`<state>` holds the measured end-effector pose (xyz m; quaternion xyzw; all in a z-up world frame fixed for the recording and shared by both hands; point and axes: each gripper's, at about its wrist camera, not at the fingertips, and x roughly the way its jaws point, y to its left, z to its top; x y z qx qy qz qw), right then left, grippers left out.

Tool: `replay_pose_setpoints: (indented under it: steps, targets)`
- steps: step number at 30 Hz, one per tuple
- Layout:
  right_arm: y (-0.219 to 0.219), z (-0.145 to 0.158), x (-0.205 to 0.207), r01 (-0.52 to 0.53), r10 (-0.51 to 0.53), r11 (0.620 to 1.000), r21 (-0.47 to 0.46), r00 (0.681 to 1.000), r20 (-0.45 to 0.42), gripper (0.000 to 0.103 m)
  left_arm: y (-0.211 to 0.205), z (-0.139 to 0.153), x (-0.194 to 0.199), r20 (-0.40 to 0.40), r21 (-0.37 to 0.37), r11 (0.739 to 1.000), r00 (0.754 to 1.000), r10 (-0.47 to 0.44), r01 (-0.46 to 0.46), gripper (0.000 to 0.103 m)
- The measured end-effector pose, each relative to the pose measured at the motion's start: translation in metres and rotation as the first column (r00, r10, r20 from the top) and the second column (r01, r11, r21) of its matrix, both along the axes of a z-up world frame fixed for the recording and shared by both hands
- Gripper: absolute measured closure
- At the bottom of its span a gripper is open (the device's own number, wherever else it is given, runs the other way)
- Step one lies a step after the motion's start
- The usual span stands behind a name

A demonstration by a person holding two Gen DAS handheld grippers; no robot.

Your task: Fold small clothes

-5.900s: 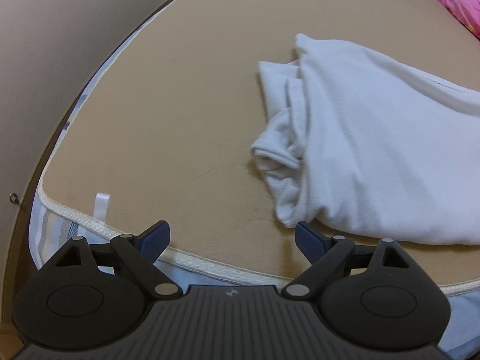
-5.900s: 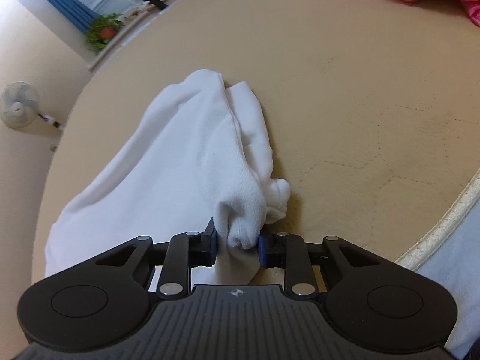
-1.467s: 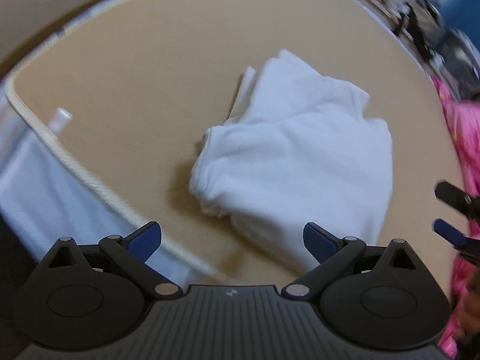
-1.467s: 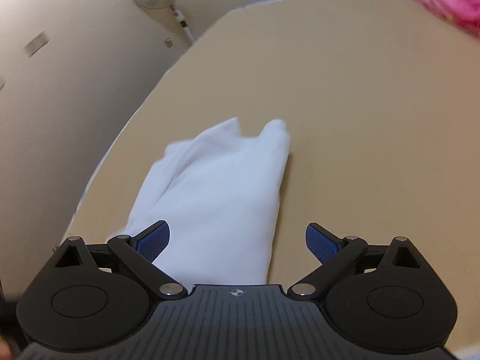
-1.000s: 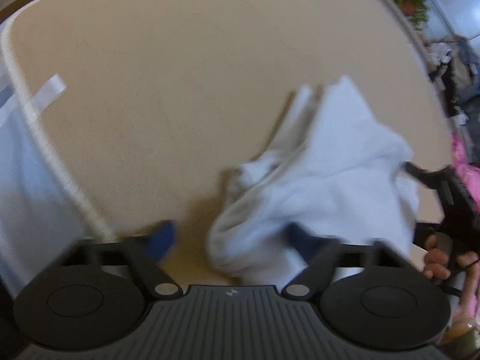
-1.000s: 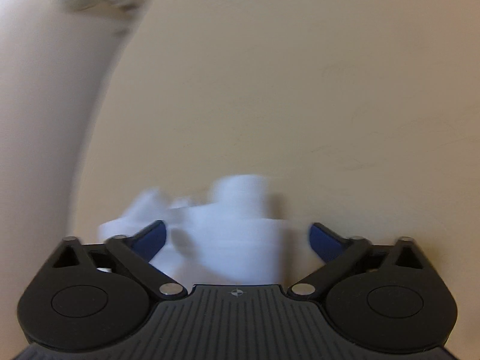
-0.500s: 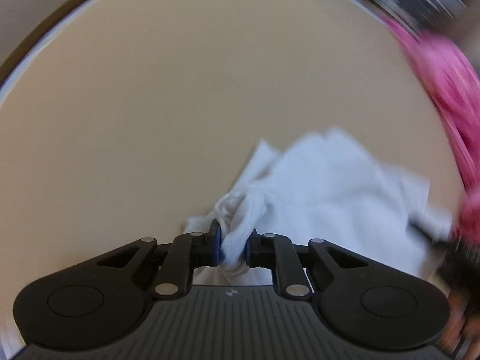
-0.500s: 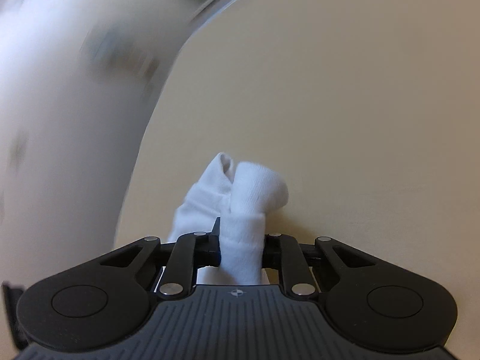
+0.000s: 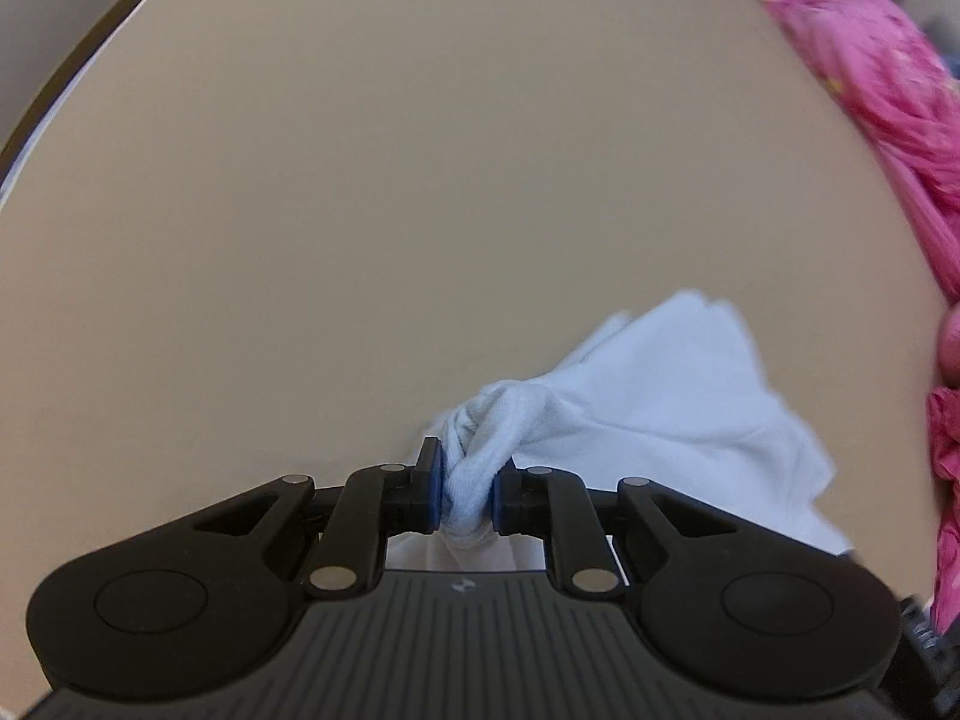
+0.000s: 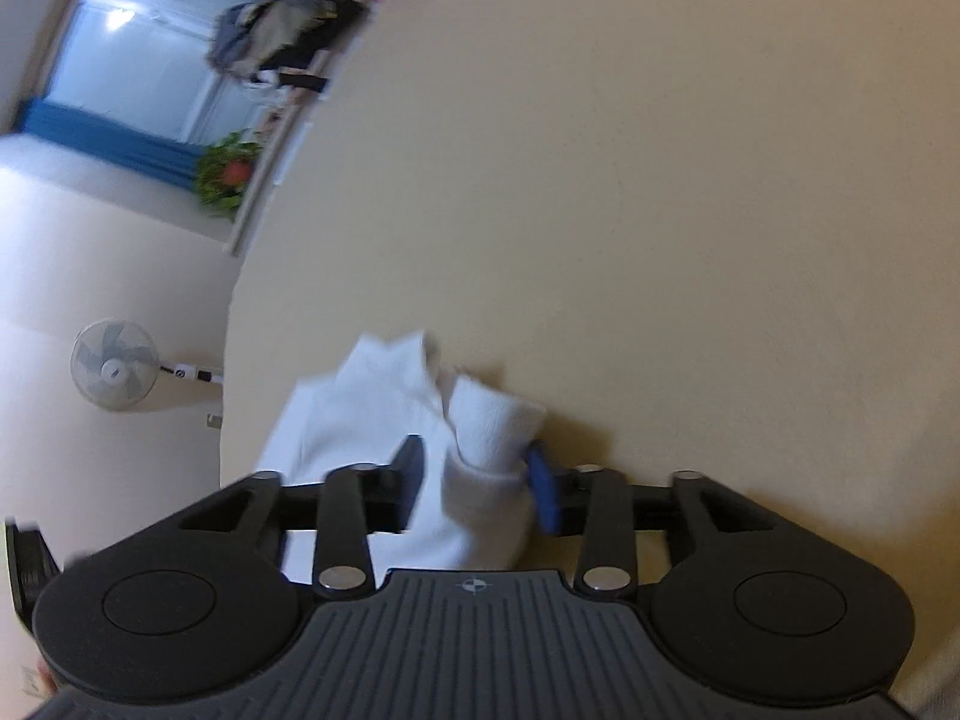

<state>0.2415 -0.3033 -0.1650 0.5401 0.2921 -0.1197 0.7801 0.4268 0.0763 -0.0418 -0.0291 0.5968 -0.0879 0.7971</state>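
A small white garment lies bunched on the tan mattress. My left gripper points steeply down and is shut on a twisted corner of it; the rest of the cloth trails off to the right. In the right wrist view a thick rolled fold of the same white garment sits between the jaws of my right gripper. Those jaws are opening: the left pad stands clear of the cloth and the right pad is just beside it.
A heap of pink clothes lies along the right side of the mattress, with a fingertip at that edge. Past the mattress edge are a standing fan, a potted plant and a blue-curtained window.
My right gripper has let go of the white fold and its jaws have parted. The right view has swung towards the window. The left gripper keeps its grip on the twisted corner.
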Motion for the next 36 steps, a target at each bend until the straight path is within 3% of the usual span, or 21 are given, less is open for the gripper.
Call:
replay_pose_setpoints:
  steps: [1, 2, 3, 4, 5, 7, 9, 12, 15, 19, 20, 21, 22, 23, 25, 27, 30, 33, 36]
  targets:
    - [-0.001, 0.002, 0.009, -0.016, 0.016, 1.0, -0.013, 1.0, 0.002, 0.053, 0.005, -0.008, 0.003, -0.013, 0.023, 0.999, 0.999, 0.03, -0.03, 0.076]
    - [-0.001, 0.002, 0.014, -0.031, 0.031, 0.999, -0.022, 1.0, -0.005, 0.052, 0.009, -0.015, 0.008, -0.014, 0.042, 0.997, 0.998, 0.068, -0.067, 0.059]
    - [-0.01, 0.001, 0.018, -0.043, 0.042, 0.999, -0.026, 0.999, -0.016, 0.049, 0.012, -0.02, 0.01, -0.011, 0.045, 0.996, 0.996, 0.083, -0.083, 0.048]
    - [-0.013, 0.003, 0.019, -0.058, 0.058, 0.998, -0.027, 0.998, -0.03, 0.042, 0.014, -0.024, 0.014, -0.006, 0.06, 0.994, 0.996, 0.09, -0.09, 0.025]
    - [-0.012, 0.005, 0.022, -0.08, 0.079, 0.996, -0.028, 0.996, -0.045, 0.039, 0.016, -0.027, 0.018, 0.003, 0.094, 0.99, 0.994, 0.106, -0.106, 0.011]
    - [-0.014, 0.012, 0.029, -0.111, 0.109, 0.993, -0.037, 0.992, -0.059, 0.022, 0.028, -0.026, 0.016, 0.035, 0.1, 0.983, 0.988, 0.153, -0.156, 0.01]
    - [-0.025, 0.02, 0.038, -0.156, 0.152, 0.986, -0.052, 0.986, -0.069, 0.01, 0.048, -0.021, 0.001, 0.016, 0.019, 0.979, 0.979, 0.201, -0.201, 0.01]
    - [-0.045, 0.025, 0.075, -0.288, 0.282, 0.955, -0.077, 0.956, -0.079, 0.008, 0.063, -0.017, -0.037, -0.023, -0.157, 0.965, 0.977, 0.211, -0.212, 0.01]
    - [-0.056, 0.016, 0.125, -0.456, 0.449, 0.888, -0.056, 0.888, -0.1, 0.008, 0.059, -0.03, -0.064, -0.08, -0.326, 0.923, 0.978, 0.19, -0.206, 0.01]
    - [-0.04, 0.007, 0.195, -0.624, 0.617, 0.782, 0.001, 0.773, -0.149, 0.007, 0.045, -0.072, -0.076, -0.162, -0.32, 0.911, 0.963, 0.217, -0.259, 0.009]
    - [-0.033, 0.006, 0.196, -0.646, 0.635, 0.764, -0.009, 0.754, -0.167, 0.007, 0.044, -0.073, -0.078, -0.146, -0.318, 0.903, 0.956, 0.253, -0.287, 0.011]
    - [-0.026, 0.008, 0.202, -0.671, 0.656, 0.741, -0.035, 0.734, -0.178, 0.01, 0.044, -0.067, -0.082, -0.121, -0.325, 0.895, 0.952, 0.28, -0.305, 0.022]
    - [-0.018, 0.012, 0.202, -0.694, 0.674, 0.717, -0.07, 0.715, -0.183, 0.029, 0.041, -0.06, -0.084, -0.097, -0.348, 0.892, 0.958, 0.271, -0.288, 0.068]
    - [-0.008, 0.015, 0.2, -0.721, 0.696, 0.683, -0.115, 0.69, -0.199, 0.038, 0.037, -0.056, -0.085, -0.114, -0.379, 0.881, 0.959, 0.258, -0.282, 0.079]
    - [0.008, 0.021, 0.187, -0.739, 0.702, 0.645, -0.198, 0.674, -0.23, 0.065, 0.026, -0.053, -0.08, -0.08, -0.344, 0.899, 0.963, 0.258, -0.27, 0.083]
    - [0.01, 0.025, 0.176, -0.722, 0.692, 0.667, -0.186, 0.692, -0.206, 0.073, 0.018, -0.044, -0.08, -0.059, -0.31, 0.92, 0.971, 0.233, -0.239, 0.084]
    - [0.007, 0.038, 0.154, -0.649, 0.633, 0.738, -0.185, 0.761, -0.144, 0.077, 0.007, -0.026, -0.062, -0.033, -0.293, 0.942, 0.986, 0.161, -0.164, 0.086]
    - [0.003, 0.053, 0.114, -0.543, 0.536, 0.822, -0.172, 0.839, -0.092, 0.078, -0.023, -0.015, -0.042, 0.039, -0.265, 0.964, 0.999, 0.008, 0.003, 0.086]
    - [0.001, 0.069, 0.058, -0.414, 0.418, 0.881, -0.23, 0.908, -0.036, 0.078, -0.063, -0.009, -0.032, 0.082, -0.171, 0.969, 0.983, -0.164, 0.177, 0.085]
